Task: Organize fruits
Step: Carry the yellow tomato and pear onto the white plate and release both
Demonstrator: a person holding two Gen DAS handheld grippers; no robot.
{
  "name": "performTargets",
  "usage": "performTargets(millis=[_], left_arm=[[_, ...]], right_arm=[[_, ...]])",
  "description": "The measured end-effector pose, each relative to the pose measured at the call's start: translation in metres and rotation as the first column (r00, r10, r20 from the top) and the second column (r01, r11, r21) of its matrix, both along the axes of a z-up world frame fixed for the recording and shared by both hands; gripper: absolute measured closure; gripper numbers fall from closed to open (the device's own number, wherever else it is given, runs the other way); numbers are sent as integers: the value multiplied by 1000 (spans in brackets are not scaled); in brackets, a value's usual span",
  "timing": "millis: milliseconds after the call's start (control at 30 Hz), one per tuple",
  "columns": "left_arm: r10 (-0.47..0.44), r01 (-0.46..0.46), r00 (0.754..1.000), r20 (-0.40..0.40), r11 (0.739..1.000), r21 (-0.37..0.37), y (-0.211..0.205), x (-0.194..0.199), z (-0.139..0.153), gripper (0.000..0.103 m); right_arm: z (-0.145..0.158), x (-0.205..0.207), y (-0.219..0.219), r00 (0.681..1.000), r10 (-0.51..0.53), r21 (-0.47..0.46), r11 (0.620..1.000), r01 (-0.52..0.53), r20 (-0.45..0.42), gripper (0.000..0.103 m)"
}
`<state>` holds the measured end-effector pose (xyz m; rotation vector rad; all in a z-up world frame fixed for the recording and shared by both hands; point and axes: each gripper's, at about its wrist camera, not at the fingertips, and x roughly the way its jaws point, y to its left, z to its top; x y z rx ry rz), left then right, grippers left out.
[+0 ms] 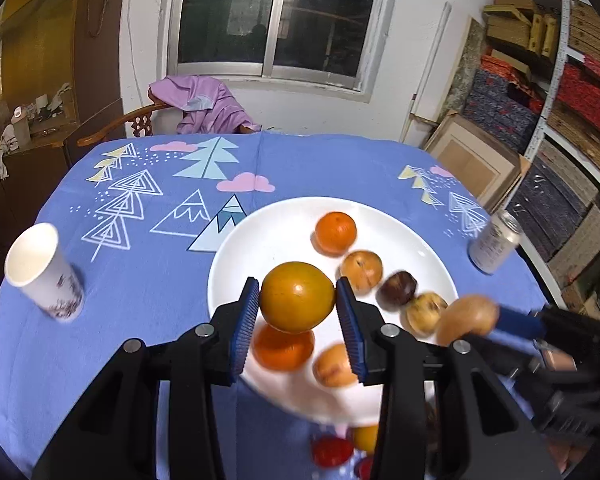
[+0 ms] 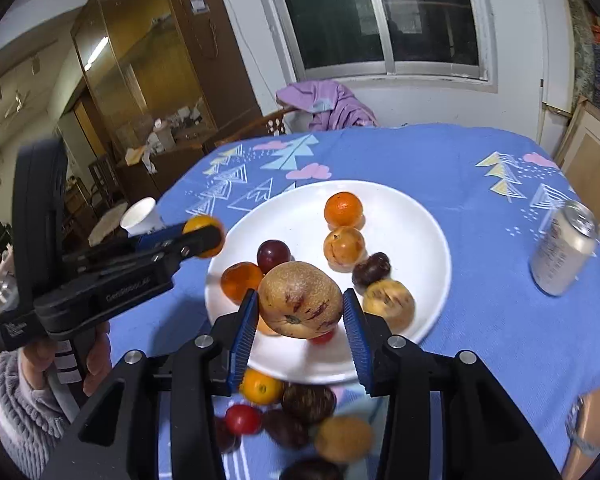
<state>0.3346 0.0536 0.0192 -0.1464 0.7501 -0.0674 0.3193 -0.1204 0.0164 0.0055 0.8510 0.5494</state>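
Left wrist view: the white plate (image 1: pixel 268 236) on the blue tablecloth (image 1: pixel 320 168) contains an orange mandarin (image 1: pixel 335 233), a speckled fruit (image 1: pixel 361 271), a dark plum (image 1: pixel 398 289) and further fruits. The left gripper (image 1: pixel 296 306) pinches a round yellow-orange fruit (image 1: pixel 297 297) between its blue pads, above the plate's near half. A paper cup (image 1: pixel 40 268) stands left of the plate, a can (image 1: pixel 494 242) right.

Right wrist view: the right gripper (image 2: pixel 300 312) pinches a brown speckled fruit (image 2: pixel 300 299) above the plate's near rim (image 2: pixel 420 216). Its long axis runs across the jaws; the stem end faces the camera. Loose fruits (image 2: pixel 292 412) lie on the cloth below.
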Motion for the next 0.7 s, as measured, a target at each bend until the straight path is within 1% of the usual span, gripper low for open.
performTargets(millis=[100,233,333,367,433,533,600,700], left_arm=[[13,-13,999,-46,1000,0,3,32,-12,64],[17,-17,996,-84,1000,4,5,60,-30,64],[14,-16,993,-114,1000,-12,7,74,-42,64],[12,-13,992,-123,1000,-11,7,76,-45,64],[12,-12,993,-119,1000,-3,6,76,-48,64],[15,-18,994,-107,999,-31,10,67,-45,65],[18,-20,996,-89,999,-25,11,56,-39,65],[19,-19,998,-54,1000,-11,12,36,-28,64]], right_arm=[[-15,18,18,1000,0,-38,999,-1,-16,60],[-27,30,29,1000,-22,-89,996,20,-17,59],[-31,32,34,1000,-18,-124,992,19,5,56],[-31,32,32,1000,-22,-122,992,23,10,51],[-26,29,29,1000,-21,-115,993,23,19,49],[-14,21,18,999,-33,-79,996,35,33,47],[-5,13,8,999,-39,-41,998,40,34,43],[3,-2,-7,998,-51,10,999,51,30,42]])
